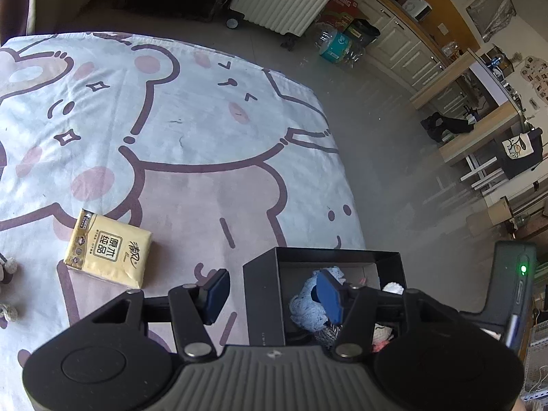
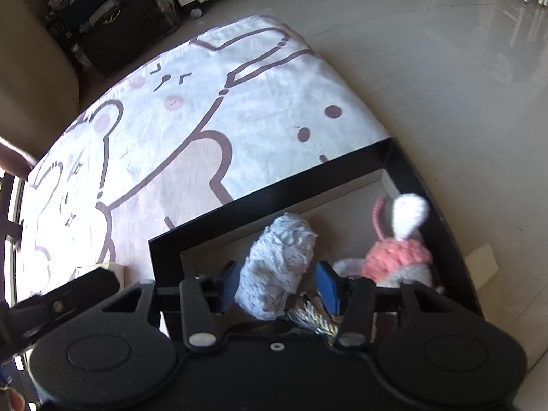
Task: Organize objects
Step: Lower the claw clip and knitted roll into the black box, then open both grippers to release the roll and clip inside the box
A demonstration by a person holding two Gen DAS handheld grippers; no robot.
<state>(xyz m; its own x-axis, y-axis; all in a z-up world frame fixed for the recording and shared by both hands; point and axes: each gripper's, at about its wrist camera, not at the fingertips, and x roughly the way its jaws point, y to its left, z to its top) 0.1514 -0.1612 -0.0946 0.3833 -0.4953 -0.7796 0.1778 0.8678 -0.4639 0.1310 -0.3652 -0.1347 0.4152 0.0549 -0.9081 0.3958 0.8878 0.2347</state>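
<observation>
The tissue pack (image 1: pixel 109 249) lies left of the half-open, empty left gripper (image 1: pixel 274 294), nearer it than the right gripper (image 2: pixel 279 289), whose part-open jaws flank a blue lace bundle (image 2: pixel 277 267).

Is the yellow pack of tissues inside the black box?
No, the yellow plastic-wrapped tissue pack lies on the cartoon bear cloth, off to the left of the black cardboard box.

The left gripper (image 1: pixel 274 296) hangs with jaws apart over the near wall of a black box (image 1: pixel 262 294) holding pale-blue knitwear (image 1: pixel 304 303). A yellow tissue pack (image 1: pixel 108 250) lies to its left on the cartoon-print sheet (image 1: pixel 205 130).
</observation>
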